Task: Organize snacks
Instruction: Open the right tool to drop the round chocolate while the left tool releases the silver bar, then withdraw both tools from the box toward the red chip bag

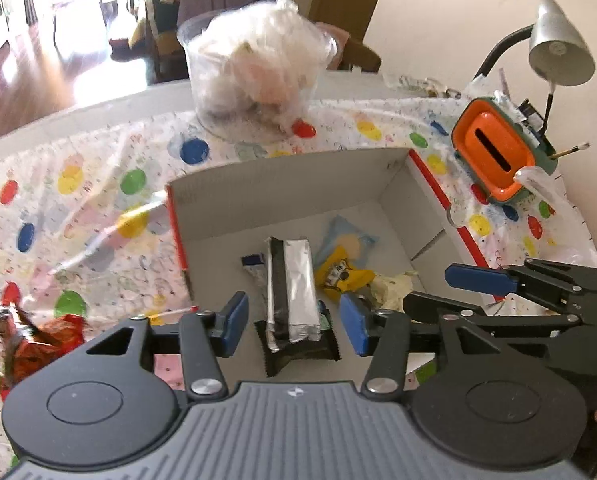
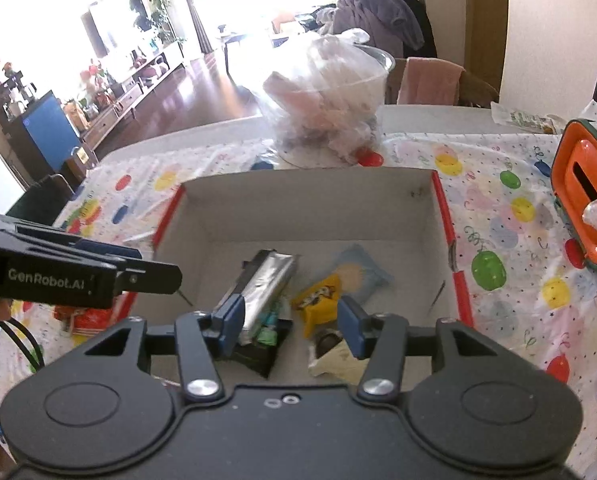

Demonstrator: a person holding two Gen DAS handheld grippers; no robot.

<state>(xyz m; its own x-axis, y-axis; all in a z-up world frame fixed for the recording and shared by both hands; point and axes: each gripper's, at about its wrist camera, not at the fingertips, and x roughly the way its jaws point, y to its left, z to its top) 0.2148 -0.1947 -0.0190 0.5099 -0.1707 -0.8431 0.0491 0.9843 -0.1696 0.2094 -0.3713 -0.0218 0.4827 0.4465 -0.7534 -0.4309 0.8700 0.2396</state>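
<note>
A bright living room lies beyond a table covered with a white cloth printed in coloured dots [image 1: 98,208]. On it stands an open cardboard box [image 1: 298,172] with red edges, and a clear plastic tub [image 1: 254,64] stuffed with crumpled wrappers sits behind it.

Both grippers hang over the box's near end with nothing between their fingers. The left gripper [image 1: 294,320] is spread wide, its blue pads either side of a silver foil bar [image 1: 294,284] that lies on a black packet [image 1: 298,348] on the box floor. The right gripper [image 2: 290,320] is also spread wide, above a yellow packet [image 2: 318,300] and a pale crumpled wrapper [image 2: 338,360].

Snacks already in the box also include a light blue pouch [image 1: 350,240] near the middle. One snack looks left out: a red-orange foil wrapper [image 1: 38,340] on the cloth, just outside the box's left wall.

The likely step is fetching it. The left gripper is nearer (it would have to clear the box wall first), and crinkly foil probably slips, so pinch the bulk of it, not a loose corner.

The foil bar is long and flat, with a dark seam running along its length.
</note>
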